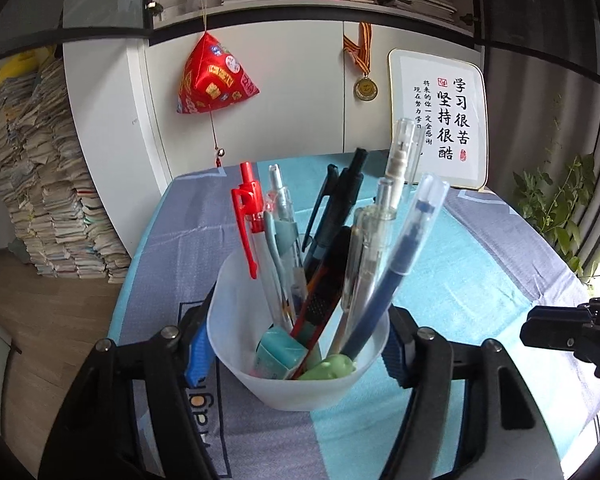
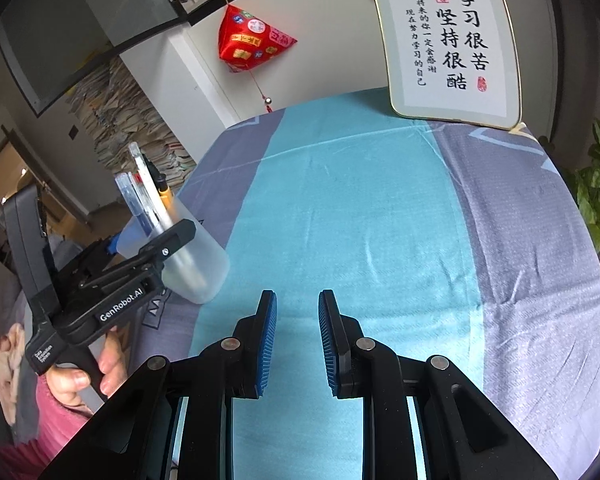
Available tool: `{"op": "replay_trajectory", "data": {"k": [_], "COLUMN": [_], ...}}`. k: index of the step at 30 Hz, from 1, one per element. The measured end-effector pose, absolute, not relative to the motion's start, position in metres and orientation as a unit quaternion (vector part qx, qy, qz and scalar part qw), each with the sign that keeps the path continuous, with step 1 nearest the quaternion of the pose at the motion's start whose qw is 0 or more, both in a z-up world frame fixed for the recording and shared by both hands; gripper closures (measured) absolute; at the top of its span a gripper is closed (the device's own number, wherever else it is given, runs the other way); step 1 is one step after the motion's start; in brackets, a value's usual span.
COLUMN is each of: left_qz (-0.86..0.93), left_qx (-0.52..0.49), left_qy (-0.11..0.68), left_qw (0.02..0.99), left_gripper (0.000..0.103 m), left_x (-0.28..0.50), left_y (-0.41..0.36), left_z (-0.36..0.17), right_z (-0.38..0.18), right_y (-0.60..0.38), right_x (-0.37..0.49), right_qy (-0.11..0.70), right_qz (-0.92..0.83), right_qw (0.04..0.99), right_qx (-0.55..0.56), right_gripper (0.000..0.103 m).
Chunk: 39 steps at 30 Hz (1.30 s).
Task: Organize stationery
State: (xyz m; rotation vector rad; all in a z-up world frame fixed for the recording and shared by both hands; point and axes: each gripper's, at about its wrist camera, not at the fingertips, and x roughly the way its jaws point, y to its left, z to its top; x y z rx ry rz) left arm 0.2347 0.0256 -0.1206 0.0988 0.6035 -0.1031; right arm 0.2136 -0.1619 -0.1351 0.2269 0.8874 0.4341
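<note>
Stationery fills a frosted white cup (image 1: 296, 376): a red-clipped pen (image 1: 246, 216) at ten o'clock in the bunch, a grey-green clipped pen (image 1: 280, 216) beside it, black pens (image 1: 336, 208) toward twelve, and clear-barrelled pens (image 1: 380, 232) with a blue capped one (image 1: 404, 248) leaning toward two o'clock. At the bottom lie a teal eraser block (image 1: 278, 352) and a small green figure-shaped piece (image 1: 332, 366). The cup stands on the tabletop (image 2: 340, 200), which is covered with a teal and grey cloth, and sits between the fingers of the left claw (image 1: 296, 354), whose blue pads (image 1: 198, 356) press against its wall at nine and three o'clock, so that claw is closed on the cup. From the right wrist view the cup (image 2: 192, 256) is at nine o'clock, well apart from the right claw (image 2: 297, 340), whose blue-padded fingers stand slightly parted above bare teal cloth with nothing between them. A hand (image 2: 88, 368) holds the left claw's handle at the lower left.
</note>
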Motion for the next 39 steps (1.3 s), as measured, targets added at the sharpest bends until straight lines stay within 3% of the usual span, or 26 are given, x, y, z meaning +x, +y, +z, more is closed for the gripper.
{"op": "replay_trajectory", "data": {"k": [12, 25, 27, 31, 39], "left_qz": [-0.109, -0.106, -0.106, -0.088, -0.104], "left_qx": [0.029, 0.035, 0.032, 0.057, 0.07], "left_qy": [0.31, 0.313, 0.311, 0.297, 0.33], "left_qw": [0.944, 0.943, 0.944, 0.949, 0.936], "left_gripper": [0.037, 0.035, 0.032, 0.013, 0.012], "left_x": [0.286, 0.291, 0.288, 0.276, 0.241], "left_y": [-0.058, -0.081, -0.079, -0.077, -0.06], "left_z": [-0.118, -0.128, -0.126, -0.117, -0.108], "right_z": [-0.142, -0.157, -0.156, -0.152, -0.132], "right_y": [-0.208, -0.224, -0.222, -0.221, -0.216], "right_x": [0.213, 0.227, 0.226, 0.224, 0.202], "right_qy": [0.417, 0.415, 0.411, 0.409, 0.388], "right_qz": [0.157, 0.101, 0.092, 0.081, 0.064], "right_qw": [0.888, 0.899, 0.903, 0.905, 0.916], "right_qx": [0.112, 0.098, 0.088, 0.086, 0.081], "right_gripper": [0.081, 0.081, 0.081, 0.081, 0.081]}}
